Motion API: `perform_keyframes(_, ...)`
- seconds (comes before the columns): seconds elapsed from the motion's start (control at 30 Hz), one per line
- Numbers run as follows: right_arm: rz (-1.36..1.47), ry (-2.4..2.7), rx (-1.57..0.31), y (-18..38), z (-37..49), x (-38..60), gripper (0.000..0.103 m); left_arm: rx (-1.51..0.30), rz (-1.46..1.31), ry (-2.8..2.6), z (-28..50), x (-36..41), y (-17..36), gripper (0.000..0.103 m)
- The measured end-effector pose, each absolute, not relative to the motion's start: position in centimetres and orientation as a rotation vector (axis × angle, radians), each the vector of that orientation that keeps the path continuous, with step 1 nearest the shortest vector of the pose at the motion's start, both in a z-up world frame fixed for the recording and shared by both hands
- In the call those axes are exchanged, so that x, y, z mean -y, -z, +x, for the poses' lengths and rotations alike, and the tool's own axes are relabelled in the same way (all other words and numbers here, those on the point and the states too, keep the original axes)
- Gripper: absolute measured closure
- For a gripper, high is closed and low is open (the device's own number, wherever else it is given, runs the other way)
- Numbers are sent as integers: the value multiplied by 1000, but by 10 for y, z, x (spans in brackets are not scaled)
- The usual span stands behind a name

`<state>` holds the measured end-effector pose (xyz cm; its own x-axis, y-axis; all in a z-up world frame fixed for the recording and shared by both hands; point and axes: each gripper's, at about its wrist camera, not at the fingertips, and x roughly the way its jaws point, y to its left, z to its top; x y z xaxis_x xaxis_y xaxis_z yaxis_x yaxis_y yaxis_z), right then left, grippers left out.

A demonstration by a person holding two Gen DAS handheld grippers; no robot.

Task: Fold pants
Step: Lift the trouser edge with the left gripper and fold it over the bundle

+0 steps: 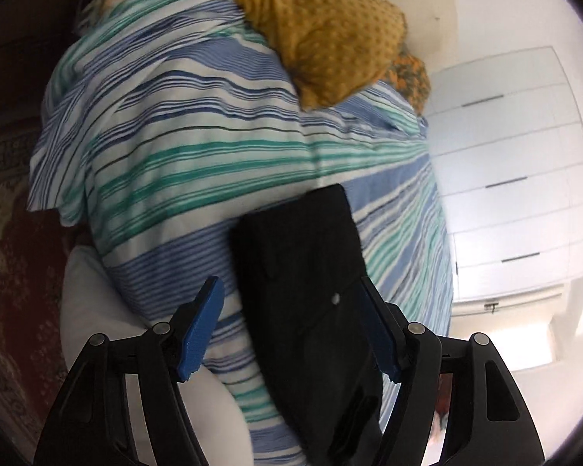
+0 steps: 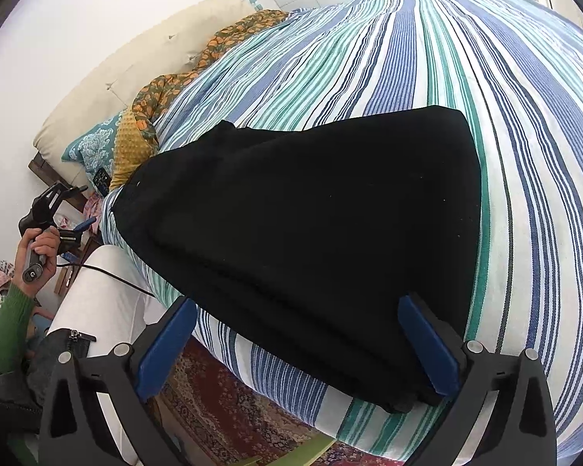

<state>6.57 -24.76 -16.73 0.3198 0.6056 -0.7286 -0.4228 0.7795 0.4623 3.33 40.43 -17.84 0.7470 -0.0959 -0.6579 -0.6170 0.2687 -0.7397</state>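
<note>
While both grippers hang over the near edge of the bed, the room shows from left to right like this. In the right wrist view a hand (image 2: 39,248) in a green sleeve holds the left gripper (image 2: 64,209) at the far left, beside the bed corner and away from the cloth; its blue fingers stand apart. In its own view the left gripper (image 1: 291,328) has its jaws spread wide with nothing between the pads. Under it, at the left, lies a red patterned rug (image 1: 7,256). Next comes the bed, covered by a striped bedspread (image 2: 466,54) in blue, teal and white. At the head end lie a mustard dotted pillow (image 1: 326,46), an orange floral cloth (image 2: 167,89) and a cream cushion (image 2: 109,89) against the white wall. The black pants (image 2: 311,233) lie folded into a flat wide bundle on the bedspread, close to the near edge of the mattress. The right gripper (image 2: 297,343) sits at this edge with its jaws spread; its right pad touches the near corner of the pants. In the left wrist view a white wardrobe (image 1: 524,178) with dark handles stands to the right of the bed
</note>
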Motion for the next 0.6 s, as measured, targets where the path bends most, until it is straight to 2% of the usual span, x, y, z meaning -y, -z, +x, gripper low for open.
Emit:
perform_keyframes(0.27, 204, -672, -1047, 168, 66, 248, 0, -704, -1297, -394, 53, -409, 204, 47)
perform_keyframes(0.37, 197, -670, -1046, 168, 66, 248, 0, -731, -1304, -392, 64, -411, 216, 54)
perform_keyframes(0.5, 197, -672, -1046, 168, 66, 249, 0, -742, -1318, -381, 71, -412, 229, 54)
perform_keyframes(0.6, 198, -673, -1045, 168, 66, 249, 0, -730, -1375, -356, 73, -417, 240, 49)
